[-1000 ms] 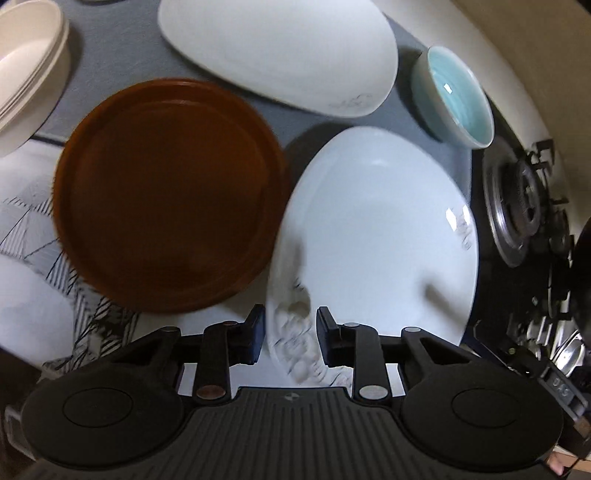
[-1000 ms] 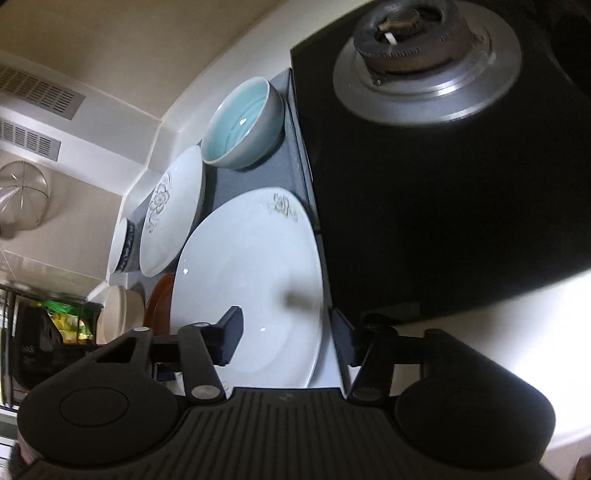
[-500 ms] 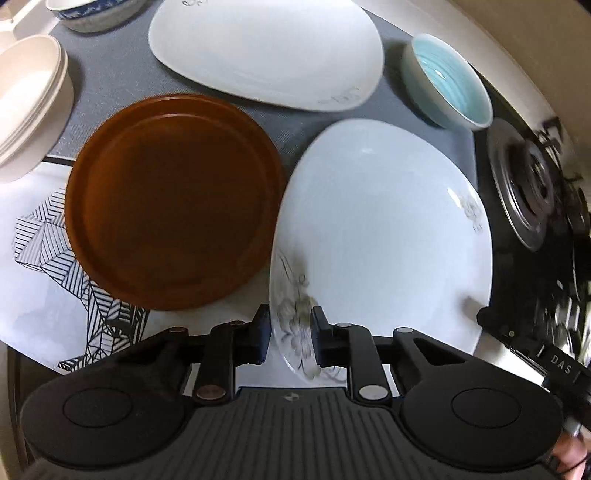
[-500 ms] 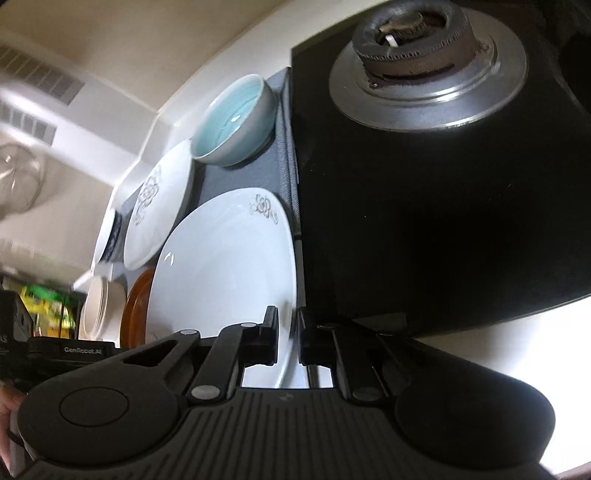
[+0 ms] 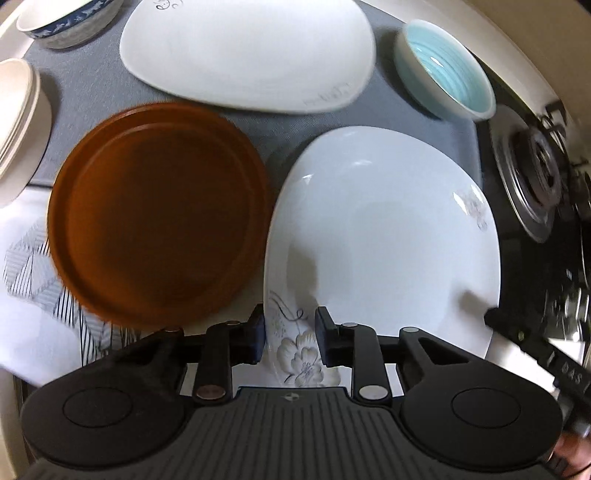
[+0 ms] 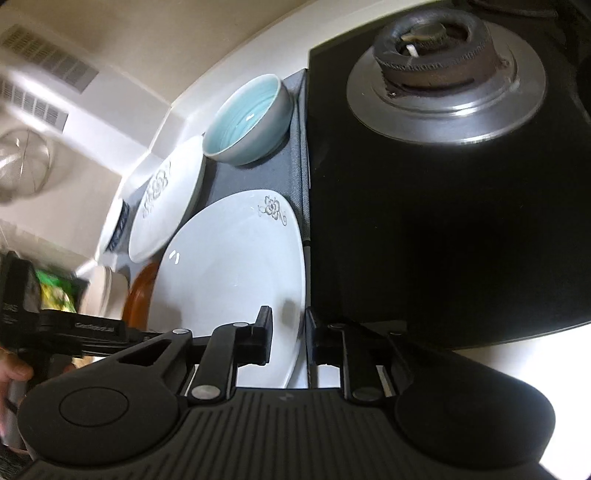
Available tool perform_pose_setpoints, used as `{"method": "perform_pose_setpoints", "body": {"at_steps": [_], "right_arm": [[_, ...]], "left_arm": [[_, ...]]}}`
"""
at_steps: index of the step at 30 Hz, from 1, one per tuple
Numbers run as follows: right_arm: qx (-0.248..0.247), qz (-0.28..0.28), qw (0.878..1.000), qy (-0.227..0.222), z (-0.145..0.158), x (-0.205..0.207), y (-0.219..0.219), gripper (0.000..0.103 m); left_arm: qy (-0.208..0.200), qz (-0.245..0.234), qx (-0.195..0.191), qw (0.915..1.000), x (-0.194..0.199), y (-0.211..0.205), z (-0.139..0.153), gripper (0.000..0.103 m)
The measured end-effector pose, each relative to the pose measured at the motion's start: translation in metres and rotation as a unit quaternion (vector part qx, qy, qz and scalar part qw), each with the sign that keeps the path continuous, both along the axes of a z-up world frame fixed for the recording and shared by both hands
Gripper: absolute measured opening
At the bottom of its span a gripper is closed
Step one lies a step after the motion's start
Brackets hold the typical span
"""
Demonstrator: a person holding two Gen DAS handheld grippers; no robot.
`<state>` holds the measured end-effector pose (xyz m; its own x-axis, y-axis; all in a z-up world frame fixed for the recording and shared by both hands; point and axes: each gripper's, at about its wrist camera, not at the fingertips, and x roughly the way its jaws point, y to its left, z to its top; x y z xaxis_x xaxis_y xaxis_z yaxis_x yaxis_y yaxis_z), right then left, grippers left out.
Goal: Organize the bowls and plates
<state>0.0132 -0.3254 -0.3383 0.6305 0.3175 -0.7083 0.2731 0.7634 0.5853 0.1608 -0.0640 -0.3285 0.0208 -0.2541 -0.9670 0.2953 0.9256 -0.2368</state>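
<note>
A white squarish plate with grey flower prints (image 5: 388, 240) lies tilted at the mat's right side, also seen in the right wrist view (image 6: 236, 266). My left gripper (image 5: 290, 338) is shut on its near rim over the flower print. My right gripper (image 6: 288, 338) is shut on its right rim, beside the stove. A brown round plate (image 5: 159, 210) lies to the left. A second white plate (image 5: 247, 55) lies behind, with a light blue bowl (image 5: 447, 70) at the back right.
A black gas stove (image 6: 443, 184) with a burner (image 6: 443, 59) borders the mat on the right. Cream stacked bowls (image 5: 14, 122) and a blue-patterned bowl (image 5: 62, 22) stand at the left and back left. A grey mat (image 5: 92, 88) lies under the dishes.
Both grippers closed onto the white flower plate's rim. The plate has lifted and tilted slightly, and the view has shifted back a little.
</note>
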Motion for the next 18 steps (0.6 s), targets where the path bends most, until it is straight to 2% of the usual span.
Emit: {"method": "perform_pose_setpoints", "body": {"at_steps": [3, 5, 8, 11, 15, 18], "right_arm": [[-0.036, 0.028, 0.999, -0.006, 0.009, -0.012, 0.004, 0.021], [-0.024, 0.03, 0.999, -0.008, 0.007, -0.015, 0.0, 0.021], [0.001, 0.003, 1.0, -0.001, 0.0, -0.011, -0.007, 0.022], [0.013, 0.003, 1.0, -0.009, -0.003, -0.004, -0.006, 0.029], [-0.013, 0.015, 1.0, -0.009, 0.001, -0.003, 0.002, 0.029], [-0.023, 0.013, 0.999, -0.021, 0.007, -0.011, 0.0, 0.029]], "left_arm": [[0.002, -0.006, -0.002, 1.0, -0.022, -0.001, -0.001, 0.029], [0.01, 0.011, -0.012, 0.9998, -0.023, 0.002, -0.006, 0.03], [0.028, 0.036, -0.028, 0.9986, -0.01, 0.007, -0.009, 0.031], [0.024, 0.032, -0.03, 0.9988, -0.004, 0.004, -0.009, 0.031], [-0.007, 0.013, -0.01, 0.9998, -0.018, -0.006, 0.002, 0.029], [-0.006, 0.006, -0.032, 0.9994, -0.024, -0.012, 0.01, 0.029]]}}
